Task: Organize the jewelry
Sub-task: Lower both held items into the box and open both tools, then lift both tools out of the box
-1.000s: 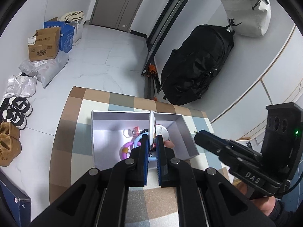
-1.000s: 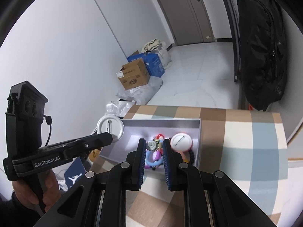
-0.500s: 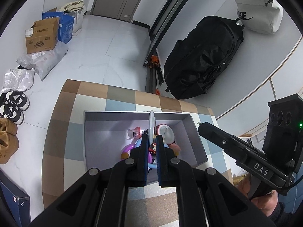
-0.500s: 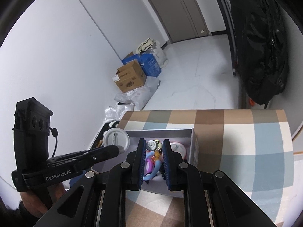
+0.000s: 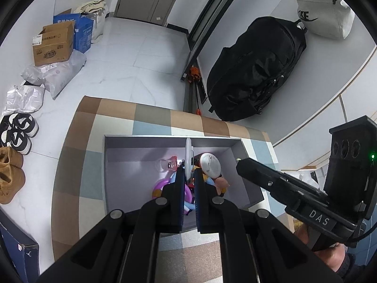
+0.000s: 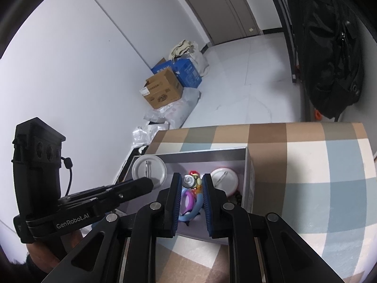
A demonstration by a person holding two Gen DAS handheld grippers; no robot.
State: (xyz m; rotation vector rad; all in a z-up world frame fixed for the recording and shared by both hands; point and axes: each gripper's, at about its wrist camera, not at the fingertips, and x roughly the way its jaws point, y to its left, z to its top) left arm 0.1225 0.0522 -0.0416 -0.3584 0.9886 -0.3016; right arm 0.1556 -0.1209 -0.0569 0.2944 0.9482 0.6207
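A grey open box [image 5: 165,139] sits on the checked tablecloth. It holds coloured rings [image 5: 162,185], a white round badge [image 5: 209,165] and other small trinkets. My left gripper [image 5: 189,172] is shut on a second white badge [image 5: 188,153], seen edge-on above the box. In the right wrist view that held badge [image 6: 149,169] shows its pin side at the left gripper's tip [image 6: 146,185]. My right gripper [image 6: 191,181] is shut on a small charm with a silver cap [image 6: 188,180], just over the box [image 6: 207,153]. The box's own badge [image 6: 225,179] lies to the right of it.
The table [image 6: 306,165] ends just beyond the box, and the tiled floor lies below. On the floor stand cardboard boxes [image 5: 53,44], plastic bags and shoes [image 5: 18,129]. A black backpack [image 5: 254,70] leans on the wall. A hand [image 5: 329,259] holds the right gripper's handle.
The right gripper has sunk and closed in on the box, still holding the charm. The left gripper stays over the box with its badge.
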